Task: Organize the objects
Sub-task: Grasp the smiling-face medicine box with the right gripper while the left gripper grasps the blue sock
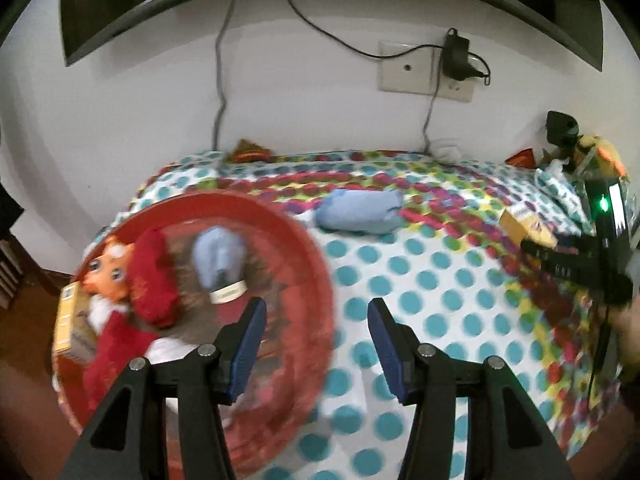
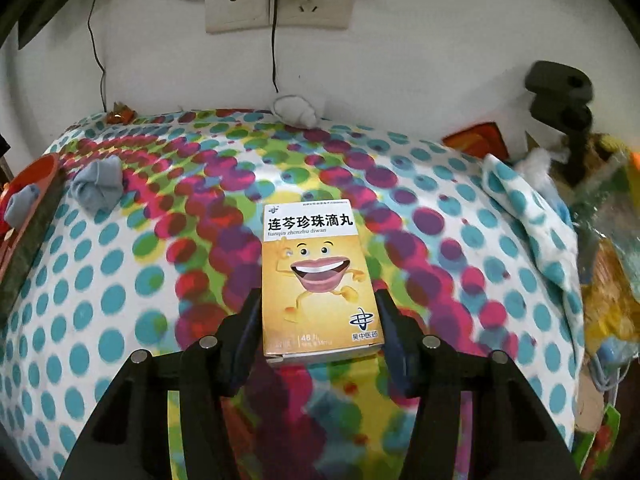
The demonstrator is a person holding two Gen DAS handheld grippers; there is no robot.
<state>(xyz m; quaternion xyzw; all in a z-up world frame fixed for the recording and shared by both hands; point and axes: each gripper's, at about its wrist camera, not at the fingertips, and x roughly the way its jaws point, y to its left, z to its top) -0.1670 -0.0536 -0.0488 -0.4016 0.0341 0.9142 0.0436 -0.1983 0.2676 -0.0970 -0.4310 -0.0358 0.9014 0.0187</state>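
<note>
Medicine box [image 2: 320,276]: yellow, cartoon mouth figure on its face, white band of printed characters at the far end; clamped by its long sides in the right hand-held gripper [image 2: 318,312], above the polka-dot bed cover [image 2: 120,280].
Right hand-held gripper: fingers closed against the box on both sides.
Left hand-held gripper [image 1: 316,344]: blue pads [image 1: 250,344] spread wide apart, nothing between them.
Red tray [image 1: 308,248]: ahead and left of the left hand-held gripper, its rim under the left finger; view blurred.
Tray contents: rolled blue sock [image 1: 220,258], red sock [image 1: 154,276], orange-faced doll [image 1: 110,264], second yellow box [image 1: 66,316] at the left rim.
Loose blue sock bundle [image 1: 360,210]: on the bed cover, ahead of the left hand-held gripper, just beyond the tray.
White sock ball [image 2: 294,110]: far ahead of the right hand-held gripper, at the wall.
Wall socket [image 2: 280,8]: above, adapter plugged in.
</note>
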